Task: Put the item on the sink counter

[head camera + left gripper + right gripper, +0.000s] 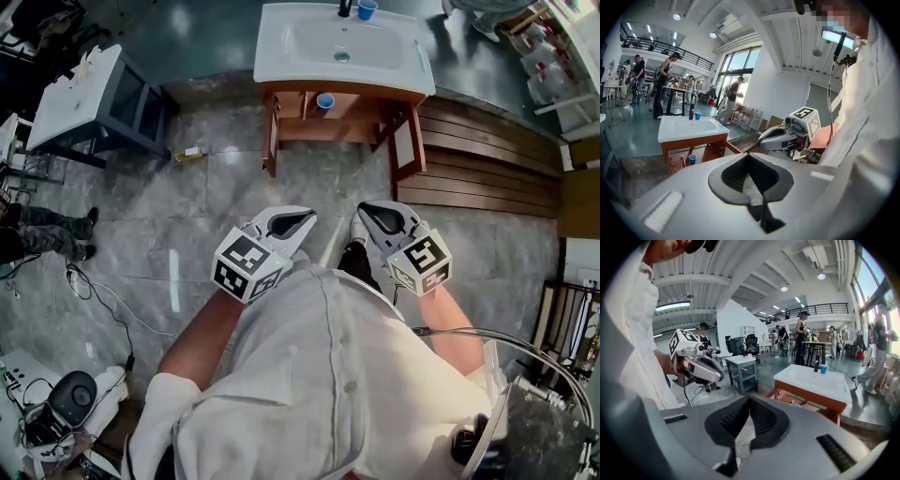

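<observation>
Left gripper: the left gripper [305, 217] is held close to the person's chest, pointing towards the far sink. Its fingers are pressed together with nothing between them.
Right gripper: the right gripper [366, 208] is just beside the left one at the same height. Its fingers also meet, and it carries nothing.
Sink: the white ceramic sink counter [394, 66] sits on a brown wooden cabinet [272, 131] at the far centre, well apart from both grippers.
Item on top: a small blue plastic cup [367, 9] stands upright at the far edge of the counter, just right of the black tap [345, 7].
Item below: a second blue cup [324, 101] stands in the open cabinet under the basin.
Floor: a small pale bottle [190, 153] lies on the grey stone tiles [187, 216], left of the cabinet.
Step in hand: this looks like a pause away from the sink. It fits either the cup by the tap already being set where the task wants it, or the lower cup waiting to go up.
Next move: these views don't settle it. Neither gripper has anything to set down, and both cups are out of reach from here.
</observation>
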